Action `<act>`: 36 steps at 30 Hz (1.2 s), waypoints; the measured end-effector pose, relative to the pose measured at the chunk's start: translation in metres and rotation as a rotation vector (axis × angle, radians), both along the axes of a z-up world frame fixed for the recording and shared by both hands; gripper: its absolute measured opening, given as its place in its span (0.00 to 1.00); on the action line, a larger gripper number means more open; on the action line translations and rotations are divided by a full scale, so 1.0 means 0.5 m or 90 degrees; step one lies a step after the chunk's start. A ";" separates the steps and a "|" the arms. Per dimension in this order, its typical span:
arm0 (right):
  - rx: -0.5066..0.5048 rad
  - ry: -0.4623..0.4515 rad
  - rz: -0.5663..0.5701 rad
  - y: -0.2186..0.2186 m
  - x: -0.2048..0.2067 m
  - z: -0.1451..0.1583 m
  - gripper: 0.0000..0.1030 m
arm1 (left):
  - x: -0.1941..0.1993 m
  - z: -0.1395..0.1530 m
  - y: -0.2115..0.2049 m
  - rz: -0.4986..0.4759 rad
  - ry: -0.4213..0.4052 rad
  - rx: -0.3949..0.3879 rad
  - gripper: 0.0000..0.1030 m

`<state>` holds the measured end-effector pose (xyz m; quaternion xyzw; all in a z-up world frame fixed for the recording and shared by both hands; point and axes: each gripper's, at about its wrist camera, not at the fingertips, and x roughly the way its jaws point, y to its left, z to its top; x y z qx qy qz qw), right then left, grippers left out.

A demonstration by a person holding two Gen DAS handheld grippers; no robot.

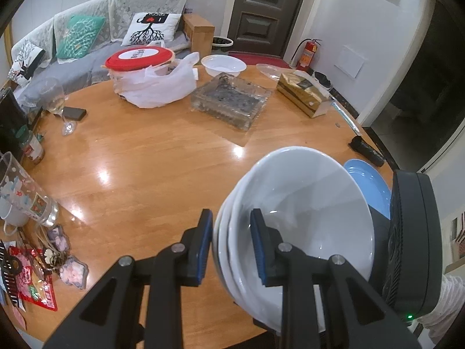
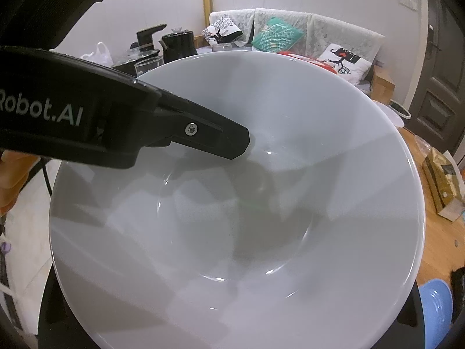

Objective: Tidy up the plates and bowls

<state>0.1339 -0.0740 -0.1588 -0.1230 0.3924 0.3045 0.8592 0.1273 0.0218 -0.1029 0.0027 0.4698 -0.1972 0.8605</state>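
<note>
White bowls (image 1: 293, 218), a nested stack of three rims, fill the near view, held off the wooden table (image 1: 145, 174). Left gripper (image 1: 231, 247) pinches the stack's near-left rim, one finger inside. Right gripper's state cannot be told; only its housing shows. One blue plate (image 1: 369, 183) lies far-right, just behind the stack.

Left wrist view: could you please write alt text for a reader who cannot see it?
The left gripper clamps the rim of a stack of white bowls, lifted and tilted above a round wooden table. A blue plate lies behind the stack.
</note>
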 end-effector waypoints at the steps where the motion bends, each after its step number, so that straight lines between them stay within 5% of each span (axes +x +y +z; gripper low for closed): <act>1: 0.000 -0.001 -0.001 -0.004 -0.001 0.002 0.98 | -0.004 0.003 -0.005 -0.001 -0.001 0.000 0.22; 36: 0.019 0.009 -0.103 -0.285 -0.039 0.000 0.98 | -0.029 0.011 -0.319 -0.106 0.003 0.017 0.22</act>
